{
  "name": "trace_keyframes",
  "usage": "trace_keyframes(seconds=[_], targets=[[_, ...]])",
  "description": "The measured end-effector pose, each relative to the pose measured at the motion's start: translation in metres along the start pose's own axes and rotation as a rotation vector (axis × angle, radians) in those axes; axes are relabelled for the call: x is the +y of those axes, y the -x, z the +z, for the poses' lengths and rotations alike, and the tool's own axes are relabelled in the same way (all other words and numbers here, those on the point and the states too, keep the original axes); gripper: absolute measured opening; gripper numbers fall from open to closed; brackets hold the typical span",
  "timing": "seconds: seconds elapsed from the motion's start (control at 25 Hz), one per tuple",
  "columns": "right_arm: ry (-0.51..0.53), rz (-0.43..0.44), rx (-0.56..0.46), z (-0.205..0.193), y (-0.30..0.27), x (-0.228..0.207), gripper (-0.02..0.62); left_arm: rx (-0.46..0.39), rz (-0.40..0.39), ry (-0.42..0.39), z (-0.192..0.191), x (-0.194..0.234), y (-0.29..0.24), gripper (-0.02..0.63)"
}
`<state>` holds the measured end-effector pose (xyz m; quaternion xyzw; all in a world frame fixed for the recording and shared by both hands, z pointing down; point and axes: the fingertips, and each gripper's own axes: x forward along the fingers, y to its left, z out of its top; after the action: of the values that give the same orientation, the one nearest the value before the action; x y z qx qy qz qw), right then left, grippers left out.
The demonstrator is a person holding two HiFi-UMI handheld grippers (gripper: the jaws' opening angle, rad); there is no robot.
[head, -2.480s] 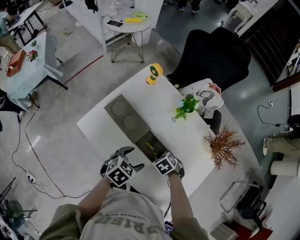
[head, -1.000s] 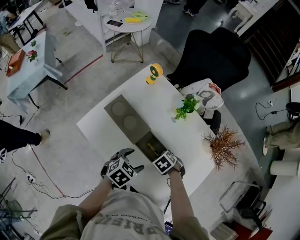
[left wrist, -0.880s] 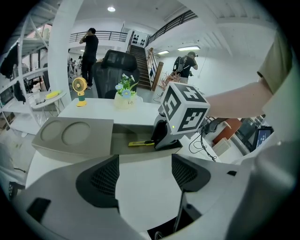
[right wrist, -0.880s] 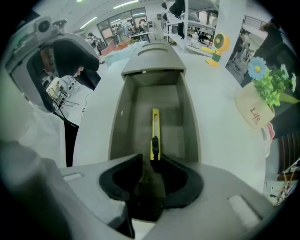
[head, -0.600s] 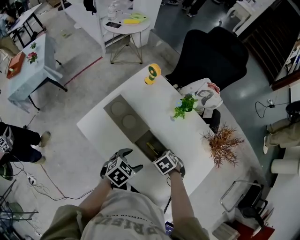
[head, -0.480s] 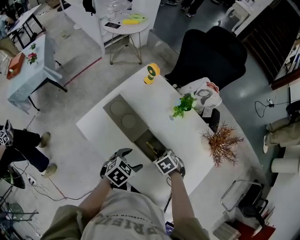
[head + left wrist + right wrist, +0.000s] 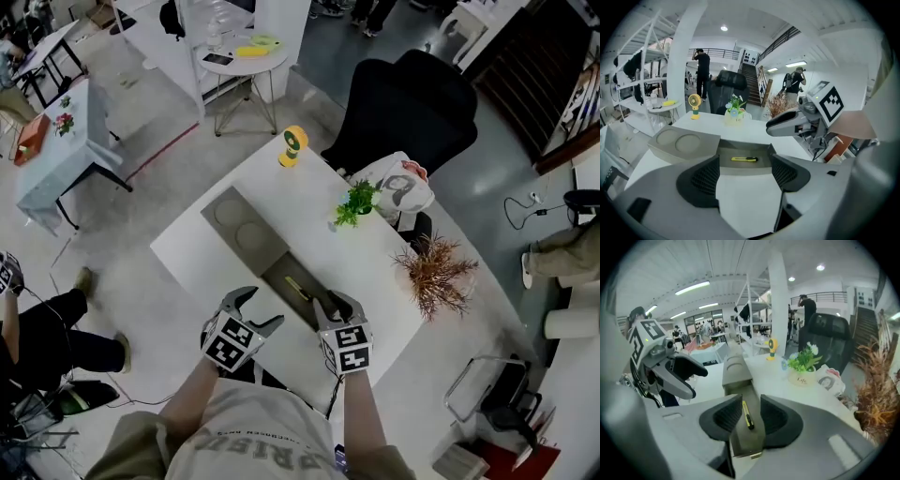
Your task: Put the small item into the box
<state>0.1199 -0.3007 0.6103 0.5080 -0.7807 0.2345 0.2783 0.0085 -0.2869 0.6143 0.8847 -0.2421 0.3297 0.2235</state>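
A yellow utility knife (image 7: 298, 288) lies flat inside the open grey box (image 7: 281, 272) on the white table. In the right gripper view the knife (image 7: 747, 416) shows through the gap between the jaws, down in the box (image 7: 747, 444) and well below them. My right gripper (image 7: 335, 305) hovers over the box's near end, open and empty. My left gripper (image 7: 258, 309) hangs to the box's left, jaws wide open with nothing between them. The left gripper view shows the knife (image 7: 744, 159) beyond its jaws and the right gripper (image 7: 785, 127) at right.
The box's grey lid (image 7: 236, 225), with two round dimples, lies against the box's far end. A yellow desk fan (image 7: 292, 146), a small green plant (image 7: 354, 201), a dried brown plant (image 7: 436, 272) and a printed white bag (image 7: 398, 187) stand further back. A black chair (image 7: 403, 103) is behind the table.
My right gripper has risen off the box and drawn back toward me, its jaws now showing in the head view. The left gripper has lifted a little. The knife stays in the box.
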Motion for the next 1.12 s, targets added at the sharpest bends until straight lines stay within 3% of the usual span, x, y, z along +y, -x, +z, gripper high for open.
trace_keyframes(seconds=[0.24,0.36,0.48,0.72,1.04,1.12], targets=[[-0.012,-0.100,-0.326,0.046,0.065,0.001,0.109,-0.140,0.062,0.057,0.025,-0.003,0.024,0.334],[-0.012,-0.146,-0.518,0.066,0.100,0.005,0.109,-0.274,0.104,0.089,0.046,-0.007,0.043,0.334],[-0.008,-0.181,-0.638,0.078,0.129,0.009,0.109,-0.412,0.144,0.101,0.068,-0.016,0.064,0.334],[0.059,-0.237,-0.758,0.094,0.170,0.015,0.109,-0.593,0.218,0.063,0.094,-0.041,0.097,0.334],[0.123,-0.227,-0.830,0.103,0.200,0.026,0.107,-0.742,0.363,0.005,0.104,-0.058,0.131,0.331],[0.134,-0.224,-0.836,0.105,0.204,0.028,0.106,-0.763,0.390,0.007,0.105,-0.060,0.138,0.303]])
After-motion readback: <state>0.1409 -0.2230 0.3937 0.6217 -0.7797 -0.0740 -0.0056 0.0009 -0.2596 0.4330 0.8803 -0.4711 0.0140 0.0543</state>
